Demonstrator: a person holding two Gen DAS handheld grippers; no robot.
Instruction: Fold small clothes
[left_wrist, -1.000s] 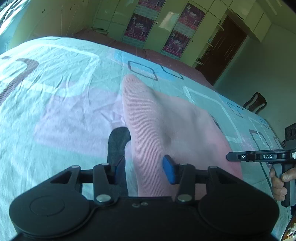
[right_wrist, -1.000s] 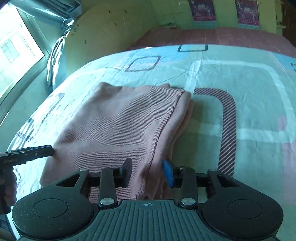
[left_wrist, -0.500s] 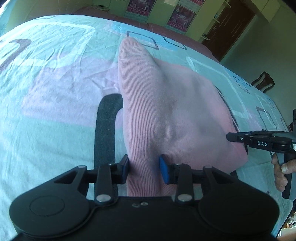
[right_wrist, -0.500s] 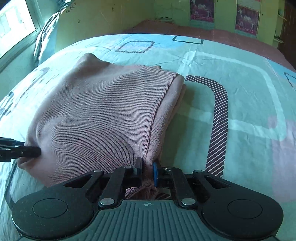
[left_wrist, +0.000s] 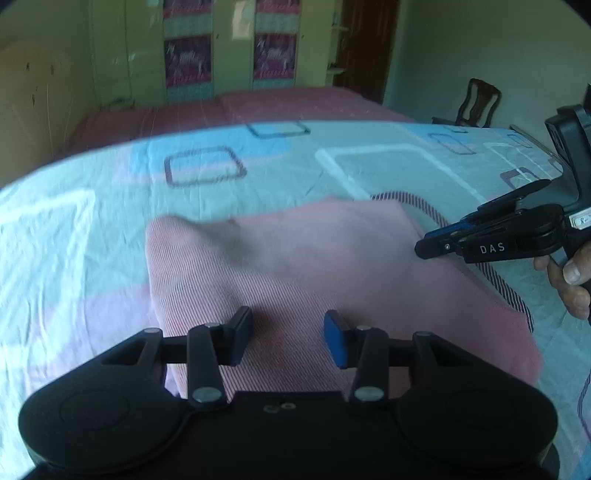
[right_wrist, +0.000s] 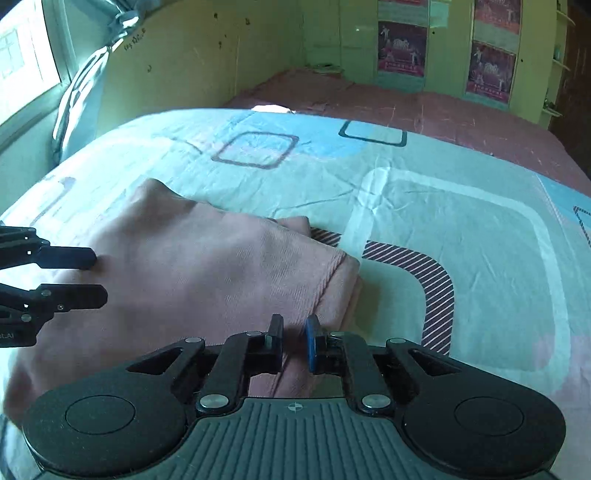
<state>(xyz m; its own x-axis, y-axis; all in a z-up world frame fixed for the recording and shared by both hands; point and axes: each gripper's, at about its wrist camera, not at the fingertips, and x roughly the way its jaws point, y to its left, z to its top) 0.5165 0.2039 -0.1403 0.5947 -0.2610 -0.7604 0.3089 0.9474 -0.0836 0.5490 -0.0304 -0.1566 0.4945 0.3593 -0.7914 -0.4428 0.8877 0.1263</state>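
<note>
Slippage is the main risk: the pink knit garment (right_wrist: 207, 280), lying folded on the bedsheet (right_wrist: 461, 229), is pinched at its edge by the right gripper (right_wrist: 293, 341), while the left gripper (left_wrist: 288, 339), jaws parted, grips nothing.

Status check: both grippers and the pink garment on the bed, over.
Right gripper pinched on pink garment edge. Left gripper open, pads astride the cloth, not clamped. Garment folded on bedsheet. Nothing in the way.

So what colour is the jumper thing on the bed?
Pink garment, finely ribbed; clearest in the right wrist view.
</note>
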